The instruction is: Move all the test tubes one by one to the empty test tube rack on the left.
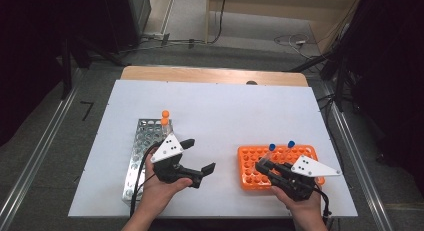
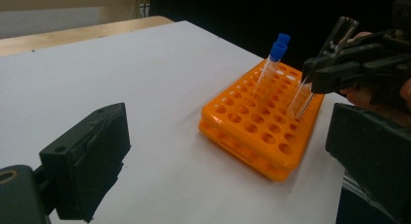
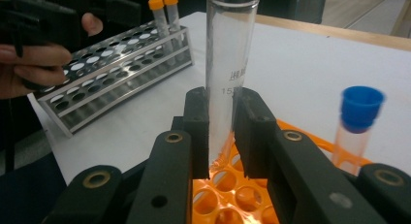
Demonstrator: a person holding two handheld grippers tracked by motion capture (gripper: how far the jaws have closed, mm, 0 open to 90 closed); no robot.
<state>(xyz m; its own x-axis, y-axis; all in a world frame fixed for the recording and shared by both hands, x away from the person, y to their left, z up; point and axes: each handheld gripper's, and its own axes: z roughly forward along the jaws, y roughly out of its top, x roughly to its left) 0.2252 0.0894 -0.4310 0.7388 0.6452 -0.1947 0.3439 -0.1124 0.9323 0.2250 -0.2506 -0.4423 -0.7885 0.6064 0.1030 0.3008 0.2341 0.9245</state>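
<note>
**Glass tube poised over the orange rack**

Glass, clear and uncapped, is what the work turns on: an open test tube (image 3: 231, 64) stands upright between the jaws of the right gripper (image 3: 227, 132), which are clamped snugly on its lower part. Its rounded bottom hangs just above the holes of the orange rack (image 2: 261, 136), tilted a little as seen from the left gripper view, where the same tube (image 2: 322, 64) leans over the near rows.

Farther back in that rack stand two blue-capped tubes (image 2: 274, 64), upright and close together. From where I stand, the step in hand looks like seating the bare tube into a free hole of the rack. The next move would call for lining the tube's tip squarely over one hole, straightening it, lowering it until the rack carries it, and only then easing the jaws apart; let go early and it could tip or skid across the plastic.

Over to the person's left, the left gripper (image 1: 197, 156) idles with its jaws wide apart and nothing between them, held above the white counter (image 1: 225, 106) just beside a metal rack (image 1: 145, 156). Two orange-capped tubes (image 1: 164, 117) stand at that rack's far end. A strip of bare wood shows beyond the counter's white sheet.
</note>
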